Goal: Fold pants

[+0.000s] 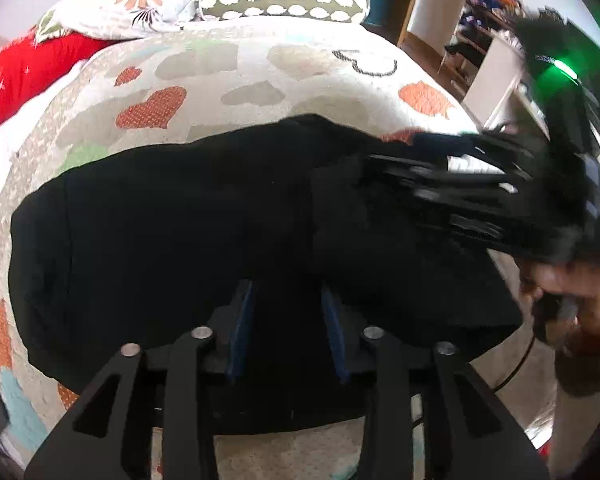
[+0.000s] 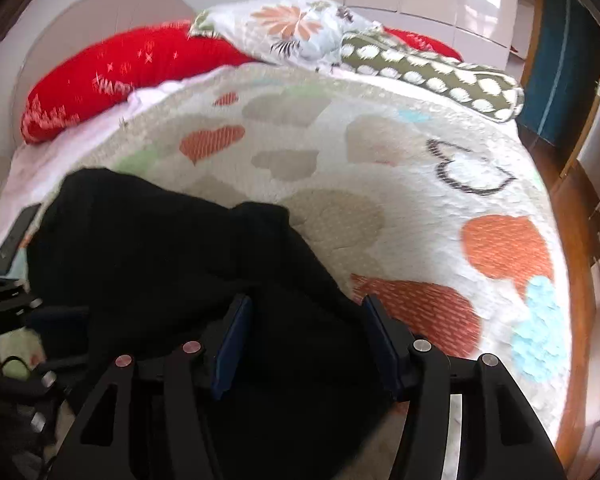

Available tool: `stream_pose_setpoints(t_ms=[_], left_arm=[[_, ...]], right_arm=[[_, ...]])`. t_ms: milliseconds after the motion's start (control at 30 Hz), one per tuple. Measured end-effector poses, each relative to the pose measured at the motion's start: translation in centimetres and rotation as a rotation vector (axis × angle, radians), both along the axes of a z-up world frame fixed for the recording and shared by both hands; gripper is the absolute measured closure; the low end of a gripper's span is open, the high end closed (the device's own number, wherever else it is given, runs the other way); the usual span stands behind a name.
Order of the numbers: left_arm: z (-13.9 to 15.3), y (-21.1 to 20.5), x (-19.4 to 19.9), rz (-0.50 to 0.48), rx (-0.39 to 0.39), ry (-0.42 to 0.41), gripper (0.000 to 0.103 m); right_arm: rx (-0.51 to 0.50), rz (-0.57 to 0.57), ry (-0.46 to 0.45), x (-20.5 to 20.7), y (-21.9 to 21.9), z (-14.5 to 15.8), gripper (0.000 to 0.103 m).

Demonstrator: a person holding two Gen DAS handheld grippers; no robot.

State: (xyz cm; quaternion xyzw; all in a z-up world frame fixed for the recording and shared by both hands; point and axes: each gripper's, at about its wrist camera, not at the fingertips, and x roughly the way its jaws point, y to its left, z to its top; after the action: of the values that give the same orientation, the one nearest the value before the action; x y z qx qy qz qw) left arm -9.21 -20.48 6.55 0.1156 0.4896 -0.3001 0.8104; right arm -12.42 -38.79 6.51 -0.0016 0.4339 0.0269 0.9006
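folding could go wrong here if my left gripper (image 1: 288, 312) closes too shallow: its jaws stand apart over the pants (image 1: 188, 232) with nothing held, so it may catch only the top layer and drag the fold askew. the pants lie dark and bunched on the quilt (image 1: 228, 76) at the near edge of the bed. my right gripper (image 2: 304, 340) is also spread wide and holding nothing, low over the cloth, and a blurred sweep could ruffle it. black on black hides seams, waistband and hems; i think the right gripper crosses the left view as a smear (image 1: 452, 184), though i can't be sure.
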Motion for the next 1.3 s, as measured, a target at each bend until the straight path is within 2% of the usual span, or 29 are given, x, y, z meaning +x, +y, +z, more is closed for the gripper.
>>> stream_pose_setpoints(t_ms=[33, 133, 233, 400, 467, 567, 667, 767, 867, 900, 967, 1100, 1200, 1300], left_arm=[[0.3, 0.2, 0.0, 0.007, -0.025, 0.004, 0.053], [1.2, 0.9, 0.5, 0.02, -0.116, 0.018, 0.035], [1.4, 1.0, 1.1, 0.031, -0.157, 0.052, 0.032], [1.3, 2.0, 2.2, 0.106, -0.214, 0.112, 0.03], [1.4, 1.9, 1.9, 0.103, -0.205, 0.102, 0.03], [1.6, 1.4, 1.3, 0.081, -0.174, 0.059, 0.03], [1.7, 0.3, 0.8, 0.064, -0.137, 0.011, 0.029], [1.4, -0.7, 0.6, 0.041, -0.095, -0.02, 0.029], [0.5, -1.4, 0.3, 0.047, 0.027, -0.087, 0.029], [-0.1, -1.4, 0.4, 0.054, 0.071, -0.091, 0.029], [-1.1, -0.8, 0.7, 0.064, 0.104, -0.072, 0.029], [-1.6, 0.8, 0.9, 0.081, 0.103, -0.05, 0.029], [-1.3, 1.9, 0.8, 0.075, 0.069, -0.026, 0.029], [-0.9, 3.1, 0.9, 0.103, 0.05, -0.012, 0.029]], right_arm=[[0.005, -0.007, -0.022, -1.1, -0.4, 0.8, 0.043], [0.039, 0.007, -0.055, -4.3, -1.0, 1.9, 0.042], [0.031, 0.036, -0.031, -6.4, -0.1, 1.4, 0.042], [-0.031, 0.089, 0.043, -8.2, 2.6, -1.9, 0.042], [-0.041, 0.092, 0.035, -8.6, 2.8, -2.1, 0.042], [0.049, 0.078, 0.036, -8.9, 1.1, -0.7, 0.041], [0.046, 0.016, -0.031, -8.4, -0.3, 1.2, 0.041], [0.02, -0.027, -0.038, -6.4, -0.9, 1.5, 0.042], [0.011, -0.009, -0.02, -3.4, -0.5, 0.6, 0.047], [-0.002, -0.003, -0.011, -2.4, -0.2, 0.0, 0.047], [-0.049, -0.028, 0.015, -0.5, 0.1, -1.4, 0.043], [-0.01, -0.034, 0.004, -0.3, -0.7, -1.3, 0.043], [0.0, -0.024, -0.015, -2.7, -0.6, 0.5, 0.043], [0.011, 0.047, -0.048, -5.1, 1.5, 1.9, 0.043]])
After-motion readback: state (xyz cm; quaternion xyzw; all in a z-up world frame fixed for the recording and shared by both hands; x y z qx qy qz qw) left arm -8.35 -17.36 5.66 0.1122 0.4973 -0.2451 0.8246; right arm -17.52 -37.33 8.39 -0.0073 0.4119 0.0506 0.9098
